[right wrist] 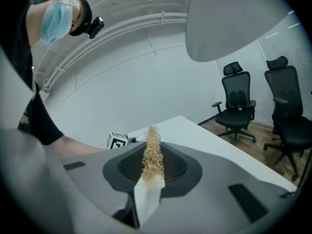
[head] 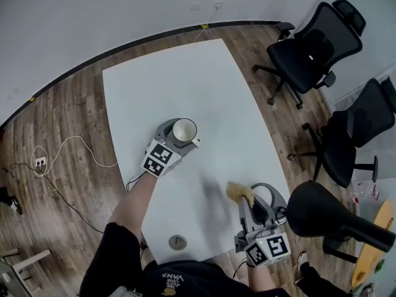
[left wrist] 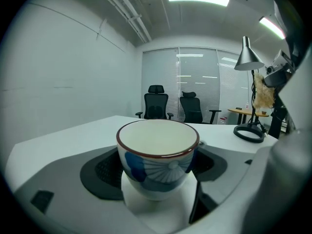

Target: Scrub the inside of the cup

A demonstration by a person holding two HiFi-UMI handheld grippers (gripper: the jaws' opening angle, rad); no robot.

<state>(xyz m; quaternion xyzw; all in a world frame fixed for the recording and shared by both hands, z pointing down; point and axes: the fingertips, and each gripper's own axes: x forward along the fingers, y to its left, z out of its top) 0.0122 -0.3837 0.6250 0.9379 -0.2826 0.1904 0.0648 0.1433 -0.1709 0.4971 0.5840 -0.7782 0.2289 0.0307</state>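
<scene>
Over the wide white rectangular bench (head: 210, 85), both tools were held apart from one another. The left tool (head: 180, 136), toward the bench's left edge, was closed on the small round ceramic cup (head: 184, 130), which was cream inside with a brown rim and a blue fan pattern outside. The cup was pinched by its outer wall, upright, with its mouth open upward. Whether its foot touched the bench could not be told.

The right tool (head: 249, 198), near the bench's near right corner, was pressed together on a straw-coloured fibrous scrubbing pad (head: 239, 192). The pad's free end stood out beyond the jaw tips, well apart from the cup.

The cup was judged light, rigid, glazed and so likely slippery, and breakable if dropped or squeezed too hard. A hold on the wall below the rim was judged best, since it left the mouth clear. The pad was judged soft and springy, and best gripped at one end so that the loose end could be worked inside.
</scene>
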